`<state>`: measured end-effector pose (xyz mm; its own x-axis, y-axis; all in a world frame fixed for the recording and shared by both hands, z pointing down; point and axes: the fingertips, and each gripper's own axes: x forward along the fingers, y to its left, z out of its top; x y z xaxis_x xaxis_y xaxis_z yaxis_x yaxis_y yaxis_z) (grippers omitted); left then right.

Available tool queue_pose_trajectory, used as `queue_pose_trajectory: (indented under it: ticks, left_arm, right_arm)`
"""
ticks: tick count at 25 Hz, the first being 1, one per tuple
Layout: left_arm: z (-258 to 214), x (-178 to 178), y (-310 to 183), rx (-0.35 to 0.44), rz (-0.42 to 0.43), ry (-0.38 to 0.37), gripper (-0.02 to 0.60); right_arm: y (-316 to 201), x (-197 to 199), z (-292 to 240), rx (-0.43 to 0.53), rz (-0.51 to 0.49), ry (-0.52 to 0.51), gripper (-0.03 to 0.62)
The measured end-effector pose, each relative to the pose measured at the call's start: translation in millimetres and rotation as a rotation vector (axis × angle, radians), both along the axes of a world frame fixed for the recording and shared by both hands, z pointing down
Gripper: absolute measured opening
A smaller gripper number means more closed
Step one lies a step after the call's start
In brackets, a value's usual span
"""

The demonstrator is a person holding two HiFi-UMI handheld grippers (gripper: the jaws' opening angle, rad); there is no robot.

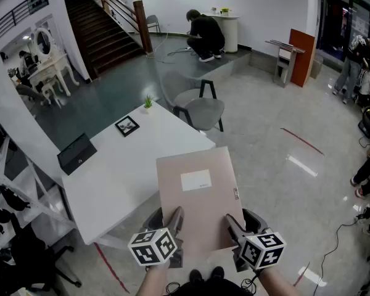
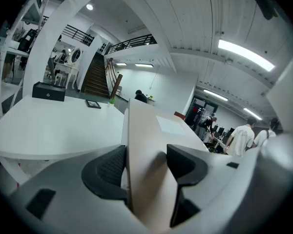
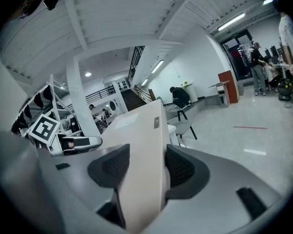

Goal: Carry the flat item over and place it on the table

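A flat beige cardboard item (image 1: 197, 196) with a white label is held level between both grippers, its far end over the near right corner of the white table (image 1: 111, 171). My left gripper (image 1: 176, 217) is shut on its near left edge, and my right gripper (image 1: 231, 222) is shut on its near right edge. In the left gripper view the flat item (image 2: 146, 145) fills the gap between the left gripper's (image 2: 145, 167) dark pads, with the table (image 2: 53, 126) to its left. The right gripper view shows the item (image 3: 144, 145) clamped in the right gripper (image 3: 147, 167).
On the table stand a black box (image 1: 76, 153), a small picture frame (image 1: 127, 126) and a tiny plant (image 1: 148, 103). A grey chair (image 1: 203, 110) sits beyond the table's far corner. A person crouches (image 1: 205, 36) at the back; others stand at the right (image 1: 361, 60). Shelving lines the left.
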<state>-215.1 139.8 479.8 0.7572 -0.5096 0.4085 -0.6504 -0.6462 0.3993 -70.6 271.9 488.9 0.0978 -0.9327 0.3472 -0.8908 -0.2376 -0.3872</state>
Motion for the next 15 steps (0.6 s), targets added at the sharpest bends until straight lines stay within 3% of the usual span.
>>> queue_pose_trajectory:
  ticks: [15]
  left_arm:
    - [-2, 17, 12, 0.002, -0.021, 0.0, 0.264]
  right_arm:
    - [8, 20, -1, 0.007, -0.01, 0.006, 0.232]
